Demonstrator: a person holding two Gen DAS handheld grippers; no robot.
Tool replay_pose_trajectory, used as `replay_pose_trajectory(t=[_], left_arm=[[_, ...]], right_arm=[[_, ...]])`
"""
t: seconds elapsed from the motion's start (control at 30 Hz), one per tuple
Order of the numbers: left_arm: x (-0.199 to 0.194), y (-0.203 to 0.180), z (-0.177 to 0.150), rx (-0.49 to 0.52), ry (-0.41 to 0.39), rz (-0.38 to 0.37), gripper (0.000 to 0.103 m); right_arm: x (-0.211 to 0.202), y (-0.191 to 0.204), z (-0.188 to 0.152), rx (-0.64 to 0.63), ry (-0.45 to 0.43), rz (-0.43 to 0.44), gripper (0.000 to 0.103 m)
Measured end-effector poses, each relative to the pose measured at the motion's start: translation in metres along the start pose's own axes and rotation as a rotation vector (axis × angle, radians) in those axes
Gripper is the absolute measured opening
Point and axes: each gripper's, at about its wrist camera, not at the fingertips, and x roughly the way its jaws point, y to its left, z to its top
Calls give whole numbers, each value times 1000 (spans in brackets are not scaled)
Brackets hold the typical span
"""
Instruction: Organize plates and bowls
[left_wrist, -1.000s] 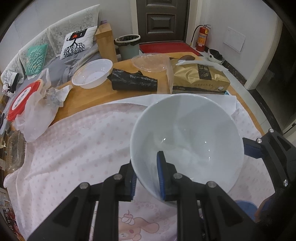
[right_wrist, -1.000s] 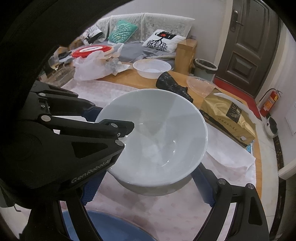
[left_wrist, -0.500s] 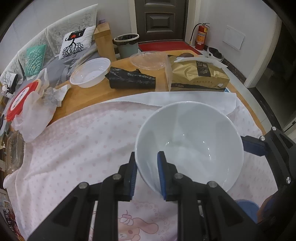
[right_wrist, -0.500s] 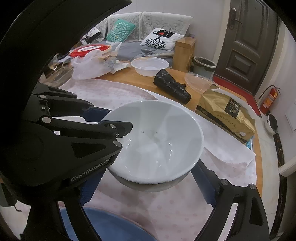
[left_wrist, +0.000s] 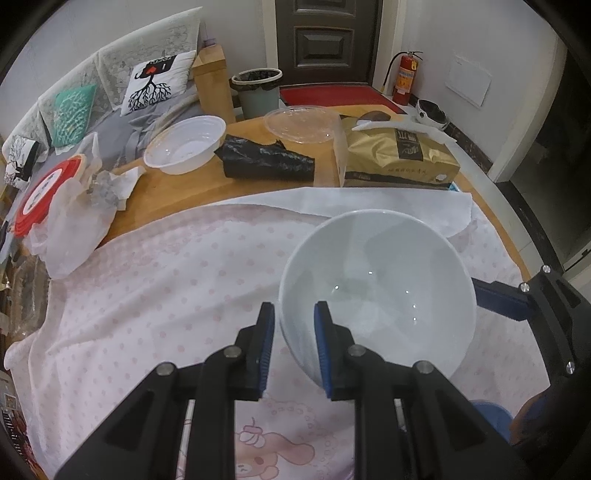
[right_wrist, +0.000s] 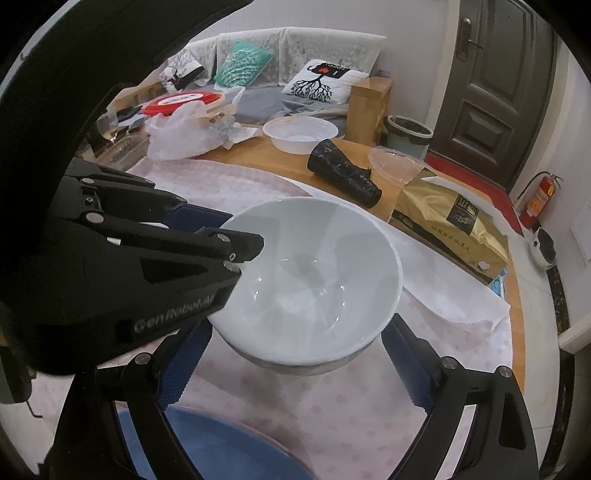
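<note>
Pink polka-dot cloth covers the near table, cartoon bear print at bottom centre. Bare wooden tabletop beyond it. Upper centre: crumpled black plastic bag, clear plastic lid behind it, gold package to its right. Left edge: red-lidded container half wrapped in a white plastic bag. Upper left: sofa with teal cushion and tree-print cushion. Top centre: dark door, grey waste bin, wooden box. Upper right: red fire extinguisher by the wall. In the right wrist view, what looks like a wine glass stands at far left.
</note>
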Motion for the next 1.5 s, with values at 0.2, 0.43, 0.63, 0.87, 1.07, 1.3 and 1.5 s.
replay_pose_trajectory(t=[0.2, 0.43, 0.63, 0.87, 1.07, 1.3, 1.5], left_arm=[[6, 3, 2, -10, 11, -9, 32], [19, 2, 4, -41, 31, -77, 32], [30, 5, 5, -64, 50, -108, 28], [34, 17, 4, -74, 45, -152, 18], [36, 19, 4, -64, 31, -176, 18], [37, 23, 3, -80, 30, -206, 19], [38, 24, 4, -84, 31, -211, 19]], right_arm=[[8, -3, -10, 7, 19, 23, 95], [30, -6, -16, 28, 60, 46, 95], [45, -10, -12, 58, 81, 69, 97], [57, -12, -8, 93, 94, 87, 102], [65, -10, -6, 114, 132, 75, 102], [74, -11, -5, 181, 152, 68, 102], [79, -13, -8, 221, 160, 82, 102]])
